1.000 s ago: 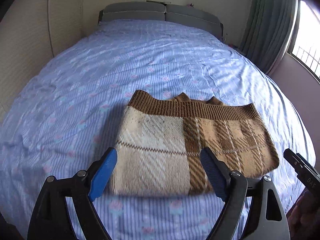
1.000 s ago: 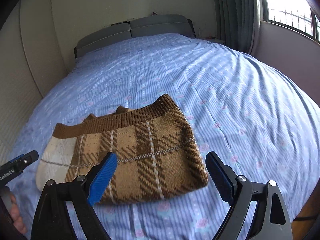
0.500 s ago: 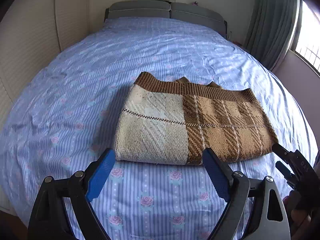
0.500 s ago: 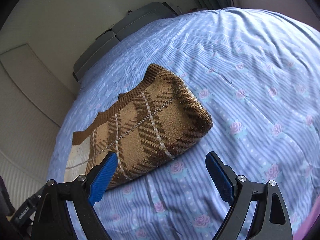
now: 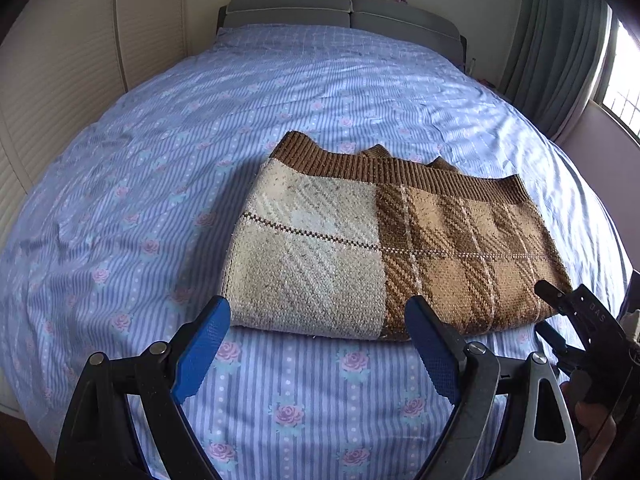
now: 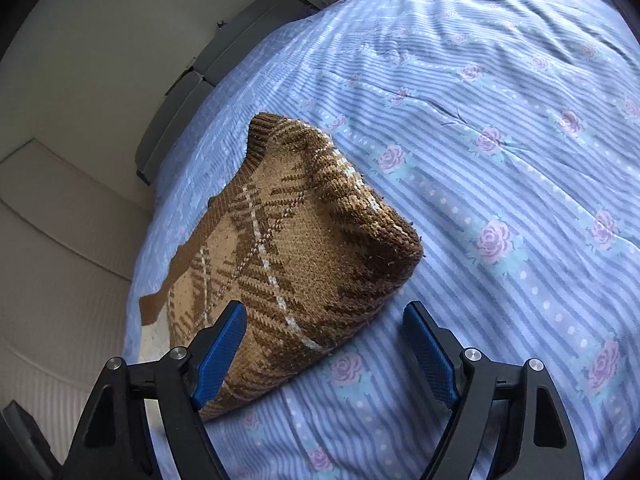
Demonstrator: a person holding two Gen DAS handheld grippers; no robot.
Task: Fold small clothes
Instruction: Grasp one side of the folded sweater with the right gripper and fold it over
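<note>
A folded brown and cream plaid knit sweater (image 5: 384,248) lies flat on the bed, its ribbed hem at the far side. My left gripper (image 5: 318,324) is open and empty, just short of the sweater's near edge. The right gripper (image 5: 560,308) shows at the right edge of the left wrist view, next to the sweater's right end. In the right wrist view the sweater (image 6: 296,248) lies tilted, and my right gripper (image 6: 326,332) is open and empty at its near right corner, its left pad beside the knit.
The bed has a blue striped sheet with pink roses (image 5: 160,168) and a grey headboard (image 5: 340,8). A beige panelled wall (image 5: 60,92) runs along the left. Curtains (image 5: 560,60) and a window stand at the right.
Both grippers have drawn back from the folded sweater toward the near edge of the bed. The right gripper has rolled and dropped low beside the sweater's right end. The sweater has stayed put.
</note>
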